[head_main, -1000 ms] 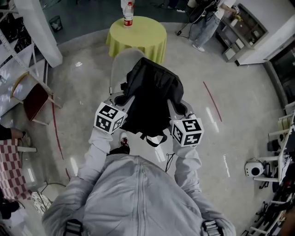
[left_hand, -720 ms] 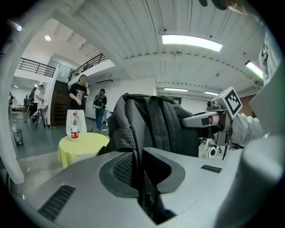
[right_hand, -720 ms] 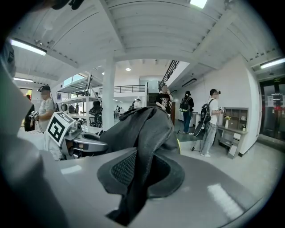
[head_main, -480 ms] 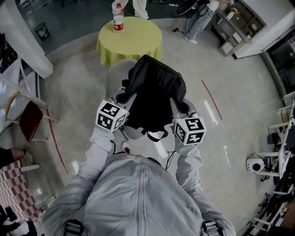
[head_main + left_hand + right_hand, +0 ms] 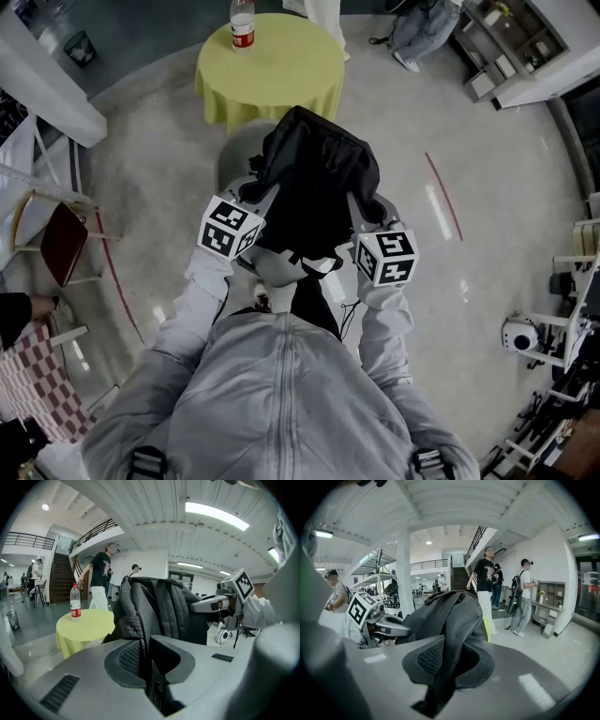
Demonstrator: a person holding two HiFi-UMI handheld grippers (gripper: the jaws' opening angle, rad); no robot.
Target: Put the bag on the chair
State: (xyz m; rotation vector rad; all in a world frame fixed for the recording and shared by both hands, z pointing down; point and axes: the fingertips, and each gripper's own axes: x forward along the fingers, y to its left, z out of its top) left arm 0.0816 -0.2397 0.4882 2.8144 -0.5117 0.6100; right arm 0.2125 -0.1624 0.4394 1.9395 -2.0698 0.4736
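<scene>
A black backpack (image 5: 314, 183) hangs in the air between my two grippers, held up over a pale grey chair (image 5: 242, 150) whose back shows beside it and whose seat (image 5: 277, 267) shows under it. My left gripper (image 5: 258, 197) is shut on the bag's left shoulder strap (image 5: 143, 658). My right gripper (image 5: 366, 211) is shut on the other strap (image 5: 445, 667). In both gripper views the black fabric (image 5: 450, 616) runs down between the jaws. Loose straps (image 5: 314, 272) dangle under the bag.
A round table with a yellow cloth (image 5: 267, 70) stands just beyond the chair, with a plastic bottle (image 5: 242, 21) on it. A dark red folding chair (image 5: 61, 239) stands at the left. People (image 5: 487, 585) stand beyond the table. Equipment (image 5: 520, 337) crowds the right edge.
The view has moved forward: the yellow table and grey chair sit closer beneath the bag. The bag stays held between both grippers, which have not changed their grip.
</scene>
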